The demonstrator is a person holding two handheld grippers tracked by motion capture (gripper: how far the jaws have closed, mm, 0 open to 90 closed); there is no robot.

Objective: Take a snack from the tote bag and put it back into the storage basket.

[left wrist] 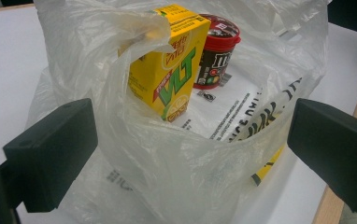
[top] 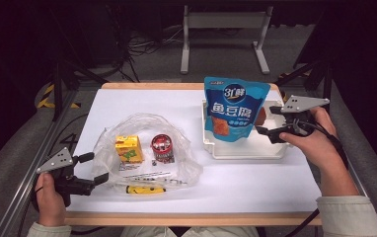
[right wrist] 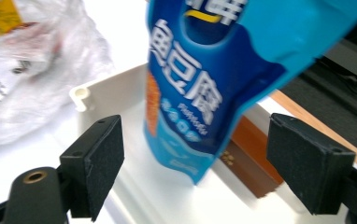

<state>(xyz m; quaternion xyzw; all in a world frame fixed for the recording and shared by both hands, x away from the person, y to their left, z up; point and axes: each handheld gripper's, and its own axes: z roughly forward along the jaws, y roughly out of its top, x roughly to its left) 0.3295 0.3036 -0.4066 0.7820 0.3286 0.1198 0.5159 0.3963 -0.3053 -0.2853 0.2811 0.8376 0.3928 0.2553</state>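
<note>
Both tongs spread wide, nothing gripped.

Blue fish-tofu pouch (top: 234,108) standing upright in the white tray (top: 245,150) at far right of the table (top: 255,187), right tongs (top: 274,122) released just beside it. Left tongs (top: 94,168) agape at the near-left rim of the clear plastic bag (top: 186,163), yellow lemon tea carton (top: 129,148) and red-lidded M&M's tub (top: 162,146) lying inside.

one plastic bag (top: 147,148), one yellow carton (top: 129,148), one candy tub (top: 162,146), one blue pouch (top: 233,109), one white tray (top: 245,148), perhaps one brown packet (right wrist: 249,154).

"VLT" on yellow carton (left wrist: 167,70), "鱼豆腐" on blue pouch (top: 232,111)
</note>
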